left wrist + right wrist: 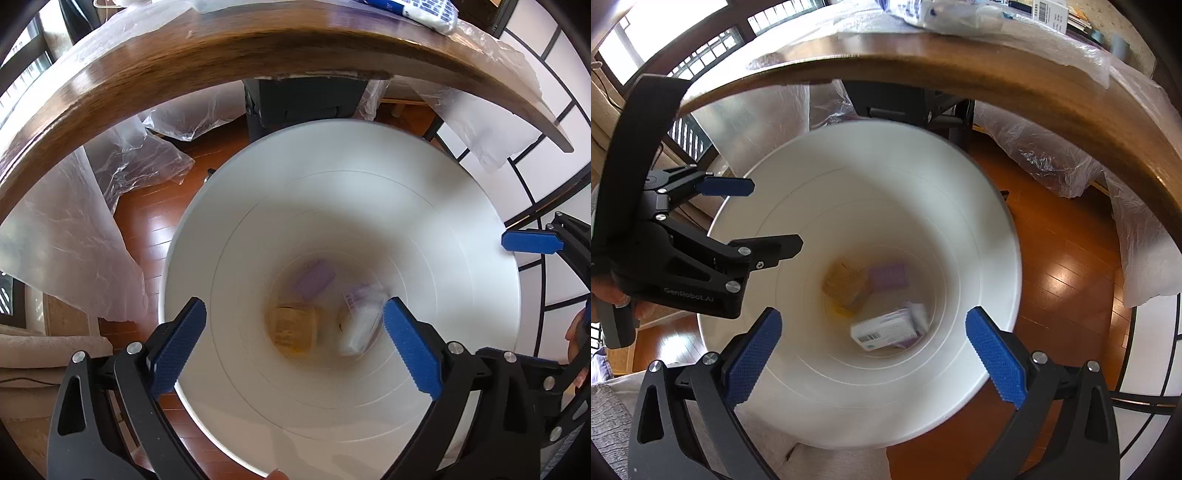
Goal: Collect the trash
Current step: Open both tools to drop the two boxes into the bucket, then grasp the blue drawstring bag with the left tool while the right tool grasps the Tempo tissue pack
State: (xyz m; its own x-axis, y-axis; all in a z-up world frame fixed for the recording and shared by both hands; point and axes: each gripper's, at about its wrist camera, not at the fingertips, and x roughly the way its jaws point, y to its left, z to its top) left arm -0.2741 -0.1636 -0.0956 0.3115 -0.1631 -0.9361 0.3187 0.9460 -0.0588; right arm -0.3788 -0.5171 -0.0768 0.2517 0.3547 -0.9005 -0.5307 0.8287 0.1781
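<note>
A white trash bin [461,229] stands on the wood floor beside the table; both grippers hover over its mouth. At its bottom lie a purple box [314,282], a yellow-brown packet [293,326] and a white box [360,325]. In the right wrist view the bin [979,229] holds the purple box [888,275], the yellow-brown packet [846,284] and the white barcoded box [890,326]. My left gripper [293,343] is open and empty. My right gripper [873,358] is open and empty. The left gripper [764,218] also shows at the left, open.
A wooden table edge [221,48] curves above the bin, with plastic sheeting [74,236] hanging off it and packaged items [956,14] on top. A black table leg [306,99] stands behind the bin. A beige sofa [33,350] is at left.
</note>
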